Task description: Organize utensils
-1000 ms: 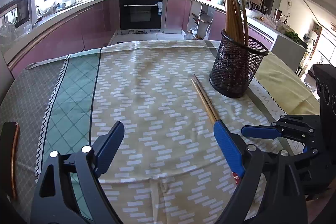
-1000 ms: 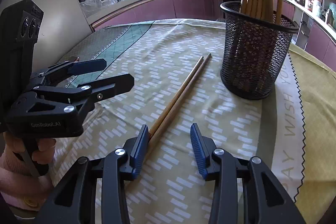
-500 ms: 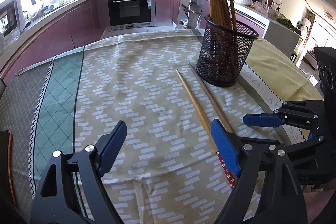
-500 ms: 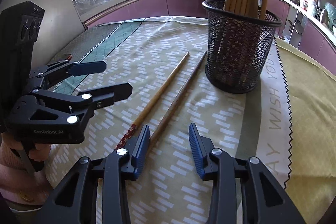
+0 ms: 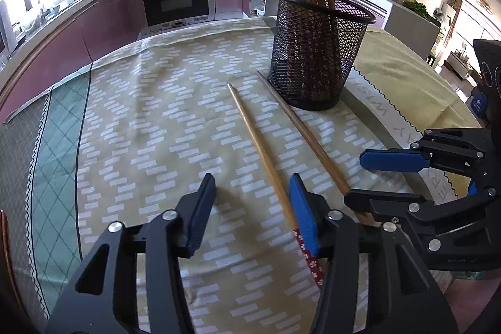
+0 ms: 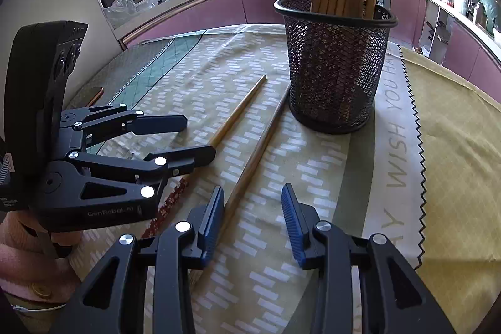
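Two loose wooden chopsticks flat on the cloth-covered bench (image 5: pixel 131 127), splayed apart ahead of both claws, tips toward the black mesh holder (image 5: pixel 316 52) already bristling with more. Left claw (image 5: pixel 252 208) closing, its right pad just beside the lighter chopstick (image 5: pixel 256 140) near the floral-patterned butt, nothing pinched yet. Right claw (image 6: pixel 252 221) part-spread and empty, the darker chopstick (image 6: pixel 256 152) running just inside its left pad. Judged light, stiff, thin and apt to roll or pivot in a grip; best taken across the thicker butt end, close before each claw, for a steady tip-down drop into the holder.
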Demonstrator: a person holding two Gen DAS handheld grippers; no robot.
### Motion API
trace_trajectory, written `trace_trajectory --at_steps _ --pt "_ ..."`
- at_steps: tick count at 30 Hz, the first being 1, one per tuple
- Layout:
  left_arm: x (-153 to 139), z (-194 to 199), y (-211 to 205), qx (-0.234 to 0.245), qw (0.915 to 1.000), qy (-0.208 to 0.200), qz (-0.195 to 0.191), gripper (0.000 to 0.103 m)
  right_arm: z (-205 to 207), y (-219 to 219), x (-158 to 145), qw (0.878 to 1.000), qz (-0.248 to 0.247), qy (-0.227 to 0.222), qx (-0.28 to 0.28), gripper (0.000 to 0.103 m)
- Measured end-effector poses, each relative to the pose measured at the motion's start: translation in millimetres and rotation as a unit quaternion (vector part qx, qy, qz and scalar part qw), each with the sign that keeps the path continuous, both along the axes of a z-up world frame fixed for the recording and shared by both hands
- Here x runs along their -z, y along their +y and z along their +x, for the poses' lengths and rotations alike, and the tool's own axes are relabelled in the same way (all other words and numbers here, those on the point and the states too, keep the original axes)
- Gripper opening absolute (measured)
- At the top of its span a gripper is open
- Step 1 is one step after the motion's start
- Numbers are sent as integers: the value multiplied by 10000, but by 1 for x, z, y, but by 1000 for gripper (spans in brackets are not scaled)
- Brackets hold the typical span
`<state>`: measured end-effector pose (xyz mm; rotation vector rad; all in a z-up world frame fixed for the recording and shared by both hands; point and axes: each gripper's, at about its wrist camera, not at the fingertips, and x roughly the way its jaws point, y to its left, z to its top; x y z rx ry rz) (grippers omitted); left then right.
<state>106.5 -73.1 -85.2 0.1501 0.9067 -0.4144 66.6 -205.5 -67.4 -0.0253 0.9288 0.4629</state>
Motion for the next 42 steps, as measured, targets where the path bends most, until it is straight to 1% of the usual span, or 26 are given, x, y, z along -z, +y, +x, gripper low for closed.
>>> trace_trajectory --at_steps 1,2,3,6,8,13,15,16,18,19,23,25,32,36,42 --pt "0 1 0 -9 10000 16 -16 40 2 0 0 10000 -4 -8 -2 36" --pt "-1 1 1 -13 10000 31 -34 35 4 1 0 10000 -10 -18 -1 36" --pt "-1 1 3 -34 10000 51 -54 33 6 1 1 10000 -11 -29 -2 36" --pt "-2 6 7 -78 9998 118 -129 33 14 5 0 10000 -25 -74 11 34" --pt "-3 8 6 -106 9998 103 -103 35 20 8 0 9999 -33 -100 -1 33" --pt "-1 20 1 -126 9998 116 -77 34 33 17 2 9998 -103 -179 40 28" --pt "-1 24 -1 -148 9998 110 -62 29 37 18 3 9998 -71 -173 88 24" --pt "-1 25 -2 -172 9998 112 -66 27 38 18 3 9998 -58 -168 118 19" --pt "-2 28 -2 -222 9996 133 -118 14 39 15 3 9998 53 -123 149 13" --pt "-1 29 -2 -253 9994 152 -161 11 39 13 3 9998 108 -105 163 12" --pt "0 29 1 -357 9989 161 -275 8 39 6 4 9989 373 -22 265 10" --pt "-1 26 3 -389 9985 175 -331 7 37 2 5 9983 498 18 288 7" --pt "-1 16 9 -375 9983 170 -404 7 26 -12 -4 9960 838 -68 301 5" --pt "-3 8 8 -260 9984 186 -476 7 27 -7 -5 9960 888 -28 120 5" --pt "0 2 3 -139 9988 252 -384 7 31 6 2 9973 725 141 -38 6"
